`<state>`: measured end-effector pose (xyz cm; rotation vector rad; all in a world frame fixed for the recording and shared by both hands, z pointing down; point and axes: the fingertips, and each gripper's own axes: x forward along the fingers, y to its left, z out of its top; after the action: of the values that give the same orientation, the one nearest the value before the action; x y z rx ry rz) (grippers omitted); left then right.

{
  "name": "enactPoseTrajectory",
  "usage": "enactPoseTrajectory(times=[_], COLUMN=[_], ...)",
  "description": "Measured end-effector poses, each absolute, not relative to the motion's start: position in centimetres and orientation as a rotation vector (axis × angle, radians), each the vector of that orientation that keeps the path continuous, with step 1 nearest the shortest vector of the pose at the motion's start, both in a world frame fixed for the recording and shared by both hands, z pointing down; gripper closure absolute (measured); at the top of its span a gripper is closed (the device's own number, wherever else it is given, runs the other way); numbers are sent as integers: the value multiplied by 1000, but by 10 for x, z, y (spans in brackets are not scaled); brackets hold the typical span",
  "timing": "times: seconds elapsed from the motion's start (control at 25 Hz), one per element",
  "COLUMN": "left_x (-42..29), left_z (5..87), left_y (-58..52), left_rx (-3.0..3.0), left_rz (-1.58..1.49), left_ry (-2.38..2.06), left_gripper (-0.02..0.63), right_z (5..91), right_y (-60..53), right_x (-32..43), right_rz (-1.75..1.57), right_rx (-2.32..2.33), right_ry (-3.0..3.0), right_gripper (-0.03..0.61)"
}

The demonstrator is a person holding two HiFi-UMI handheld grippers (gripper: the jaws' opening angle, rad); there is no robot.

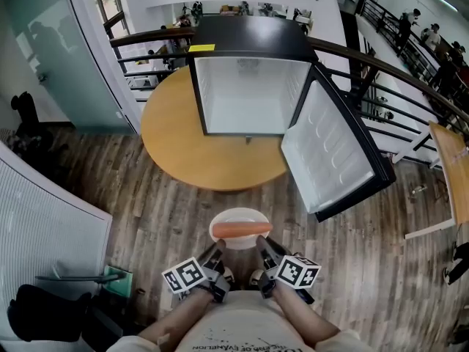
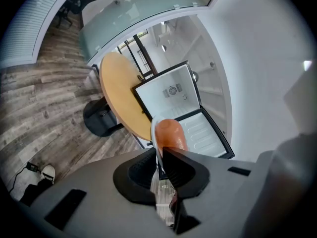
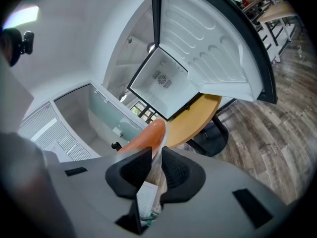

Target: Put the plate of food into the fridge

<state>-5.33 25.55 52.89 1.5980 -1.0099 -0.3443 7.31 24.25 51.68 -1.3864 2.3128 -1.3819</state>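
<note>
The left tool point(image 1: 218, 251) and the right tool point(image 1: 261, 246) each pinch the near rim of the white plate point(image 1: 241, 213), jaws narrow on its edge. The plate carries a long orange piece of food point(image 1: 240, 230) above the wood floor point(image 1: 183, 218). Ahead, the fridge point(image 1: 249, 97) stands on the round counter point(image 1: 172, 141), its door point(image 1: 333, 149) swung right.

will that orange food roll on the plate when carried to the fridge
Likely: the orange food looks long and rounded, lying loose on a shallow plate. The plate seems stiff, held only at its near rim by the left tongs and right tongs, so any tilt may send it rolling.
</note>
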Motion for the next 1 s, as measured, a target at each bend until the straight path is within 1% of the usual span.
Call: enactPoseTrajectory(times=[0.4,0.72,1.0], left_x=[-78,-85,-86], left_z=[532,537,541], left_y=[254,253,233], left_rx=[1620,1608,1601], left_rz=[-330,-325,-336], left_ry=[-964,-937,-932], left_gripper=[558,558,558], right_z=[520,523,526], right_y=[246,247,227], right_x=[48,42,41], right_rz=[-1365,-1364,-1360], right_rx=[-1428,-1457,-1450], right_ry=[2276,2261,2258], right_gripper=[503,505,505])
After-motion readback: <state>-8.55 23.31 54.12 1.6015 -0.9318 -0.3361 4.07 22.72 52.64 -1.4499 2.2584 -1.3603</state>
